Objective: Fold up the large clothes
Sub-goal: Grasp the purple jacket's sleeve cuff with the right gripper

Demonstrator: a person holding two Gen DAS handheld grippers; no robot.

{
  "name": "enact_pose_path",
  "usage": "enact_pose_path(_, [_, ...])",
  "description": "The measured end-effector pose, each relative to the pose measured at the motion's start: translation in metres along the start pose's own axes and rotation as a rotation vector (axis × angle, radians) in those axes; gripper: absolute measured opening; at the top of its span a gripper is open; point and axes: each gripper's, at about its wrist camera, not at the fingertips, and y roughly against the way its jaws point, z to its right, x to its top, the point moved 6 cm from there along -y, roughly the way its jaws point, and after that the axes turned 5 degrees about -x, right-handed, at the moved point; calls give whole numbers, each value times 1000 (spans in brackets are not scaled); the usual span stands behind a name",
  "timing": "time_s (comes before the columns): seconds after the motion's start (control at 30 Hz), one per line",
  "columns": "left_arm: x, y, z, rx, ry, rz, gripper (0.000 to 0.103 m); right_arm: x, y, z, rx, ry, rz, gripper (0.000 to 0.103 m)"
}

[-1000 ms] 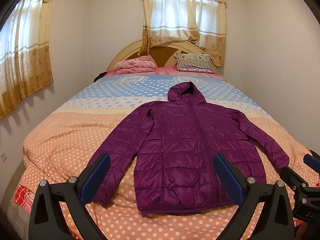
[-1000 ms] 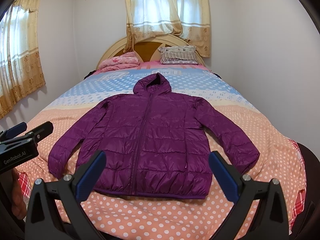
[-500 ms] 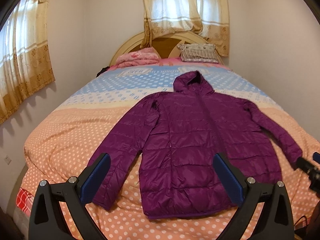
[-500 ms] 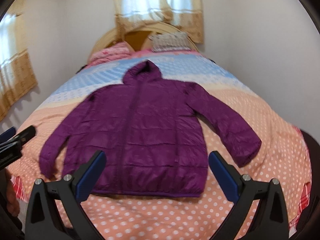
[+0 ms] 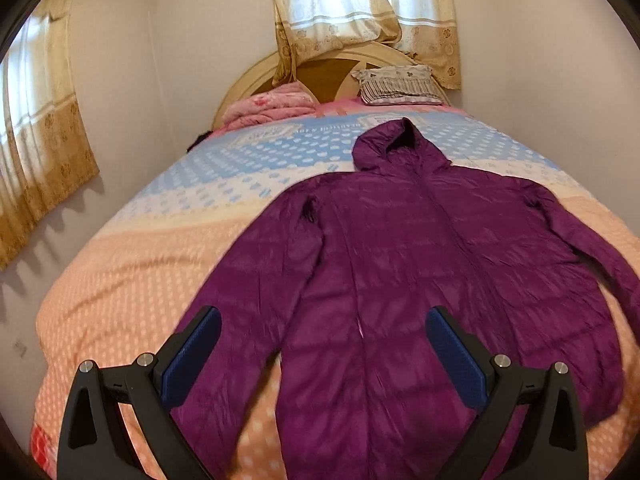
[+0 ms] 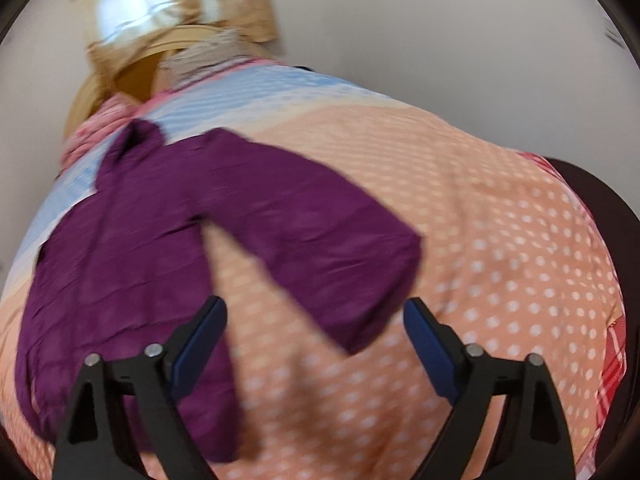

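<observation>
A purple hooded puffer jacket [image 5: 400, 264] lies flat, front up, on the bed, hood toward the headboard and sleeves spread out. My left gripper [image 5: 322, 330] is open and empty above the jacket's lower left part, near its left sleeve. My right gripper [image 6: 316, 322] is open and empty just above the bed, with the cuff of the jacket's right sleeve [image 6: 360, 280] between and just beyond its fingers. The jacket's body [image 6: 120, 264] lies at the left of the blurred right wrist view.
The bed [image 5: 120, 280] has a polka-dot cover, orange near me and blue farther off. Pink bedding [image 5: 268, 110] and a striped pillow [image 5: 400, 88] sit at the headboard. Walls stand close on both sides. Curtained windows [image 5: 352, 4] hang behind and on the left.
Both grippers have moved forward and down toward the jacket. The right one swung right and dropped over the right sleeve cuff. The left one closed in on the jacket's lower left. The jacket has not moved.
</observation>
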Motion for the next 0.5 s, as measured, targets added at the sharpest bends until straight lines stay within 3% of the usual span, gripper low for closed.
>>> enact_pose_path(0.23, [9,-56,10,27,-43,-18,102,3,-39,11,-50,-3,-75,80])
enact_pose_path(0.3, [8,-73,12,34,-44,-47,102,0,-49,5,-36,21,-108,69])
enact_pose_path(0.33, [7,-82,13,34,-40,-69,102,-1,-53,1,-20,32,-121,58])
enact_pose_path(0.4, [7,-91,13,26,-28,-91,102,2,-51,1,-22,51,-99,47])
enact_pose_path(0.47, [10,-95,14,28,-37,-90,102,8,-47,4,-1,58,-89,25])
enact_pose_path(0.5, [12,-97,14,30,-46,-86,102,11,-49,11,1,51,-86,24])
